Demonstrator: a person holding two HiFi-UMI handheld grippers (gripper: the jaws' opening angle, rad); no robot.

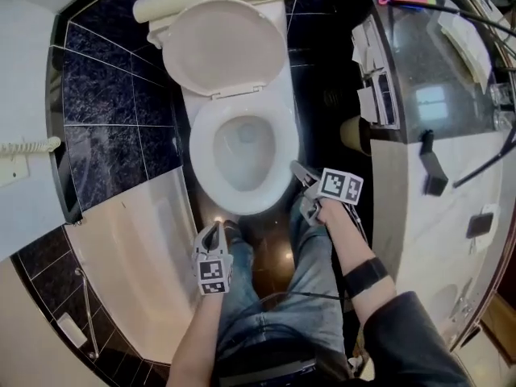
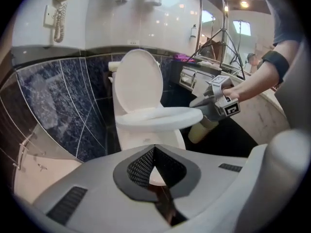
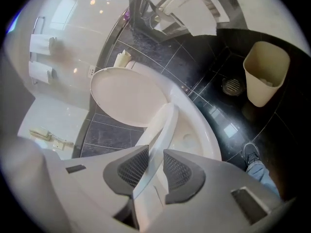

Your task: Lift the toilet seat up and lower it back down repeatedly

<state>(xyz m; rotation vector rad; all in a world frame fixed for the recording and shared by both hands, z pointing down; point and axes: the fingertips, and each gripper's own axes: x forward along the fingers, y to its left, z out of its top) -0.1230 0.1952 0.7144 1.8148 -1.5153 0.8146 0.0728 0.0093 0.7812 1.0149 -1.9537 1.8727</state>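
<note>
Toilet seat (image 1: 286, 139) part-raised above the bowl (image 2: 133, 137), its front rim clamped edge-on between the pads of the right hand-held gripper (image 3: 151, 166). A grip at the edge farthest from the hinge is judged to give the most leverage. The lid (image 1: 214, 47) is stood upright at the back, so the seat's swing is left unobstructed. The left hand-held gripper (image 2: 154, 152) is clenched on nothing and held low before the toilet, apart from the seat, evidently not needed.
</note>
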